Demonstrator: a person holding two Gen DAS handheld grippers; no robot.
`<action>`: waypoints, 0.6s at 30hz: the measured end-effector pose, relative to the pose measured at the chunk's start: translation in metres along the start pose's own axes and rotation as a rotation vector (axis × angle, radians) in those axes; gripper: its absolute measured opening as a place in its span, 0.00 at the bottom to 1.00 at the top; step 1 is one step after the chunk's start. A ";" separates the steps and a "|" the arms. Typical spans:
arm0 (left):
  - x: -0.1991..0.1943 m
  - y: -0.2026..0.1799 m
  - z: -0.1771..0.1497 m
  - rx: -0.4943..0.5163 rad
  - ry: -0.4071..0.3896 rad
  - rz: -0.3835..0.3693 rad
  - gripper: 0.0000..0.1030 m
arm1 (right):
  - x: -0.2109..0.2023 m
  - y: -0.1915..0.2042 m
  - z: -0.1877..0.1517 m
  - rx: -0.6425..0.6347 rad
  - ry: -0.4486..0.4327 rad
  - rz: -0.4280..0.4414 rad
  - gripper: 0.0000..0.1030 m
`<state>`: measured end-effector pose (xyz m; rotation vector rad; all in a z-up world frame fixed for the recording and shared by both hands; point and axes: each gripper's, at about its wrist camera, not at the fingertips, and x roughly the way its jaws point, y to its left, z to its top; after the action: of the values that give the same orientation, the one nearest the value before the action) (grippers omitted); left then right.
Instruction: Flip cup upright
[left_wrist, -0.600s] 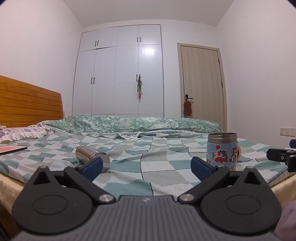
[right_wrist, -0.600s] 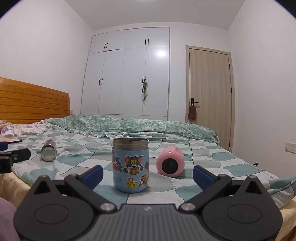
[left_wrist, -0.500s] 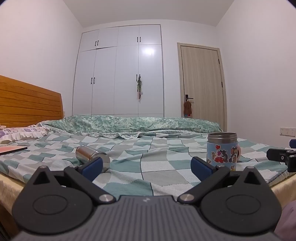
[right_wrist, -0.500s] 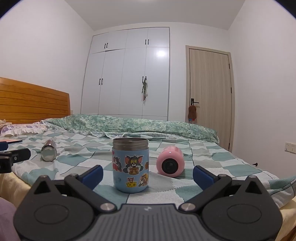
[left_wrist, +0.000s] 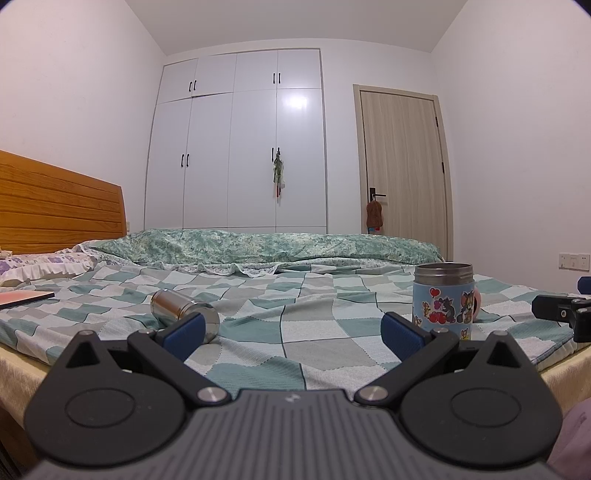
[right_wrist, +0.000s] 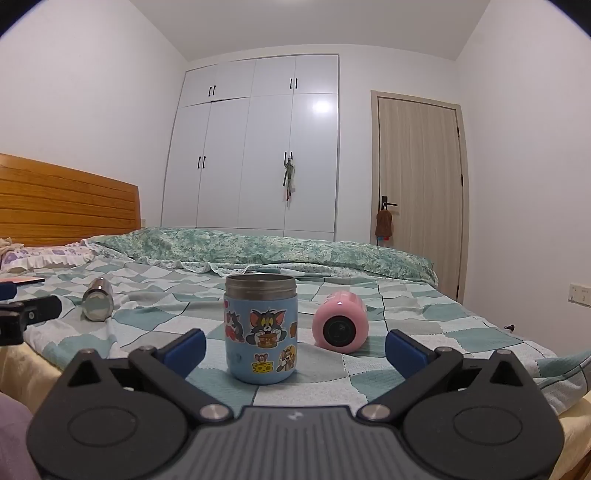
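Nothing is changing across the last half second: both grippers are staying put at the near edge of the bed (left_wrist: 295, 369), fingers spread wide and holding nothing. Ahead of the left gripper (left_wrist: 293, 328), the steel cup (left_wrist: 173, 304) is lying on its side; the pink cup (right_wrist: 340, 322) is lying tipped just beyond the right gripper (right_wrist: 295, 349), beside the upright cartoon cup (right_wrist: 261, 328). No flip looks to be starting yet.

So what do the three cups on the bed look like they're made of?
Silver cup, lying down: bare polished steel, judging by its mirror-like reflections. Blue cartoon cup, upright: apparently a steel body, with a dull metal collar above a matte blue sticker-covered coating. Pink cup, on its side: glossy, plastic or painted metal; unclear.
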<state>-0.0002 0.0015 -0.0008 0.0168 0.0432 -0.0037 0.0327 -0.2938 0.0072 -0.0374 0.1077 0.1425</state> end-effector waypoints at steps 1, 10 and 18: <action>0.000 0.000 0.000 0.000 0.000 0.001 1.00 | 0.000 0.000 0.000 0.000 0.000 0.000 1.00; -0.002 0.002 0.001 -0.003 0.008 -0.010 1.00 | 0.000 0.000 0.000 0.000 0.001 0.000 1.00; -0.001 0.002 0.001 -0.002 0.008 -0.013 1.00 | 0.000 0.000 0.000 0.000 0.001 0.000 1.00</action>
<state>-0.0016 0.0039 0.0004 0.0145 0.0516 -0.0162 0.0326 -0.2934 0.0076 -0.0378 0.1085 0.1428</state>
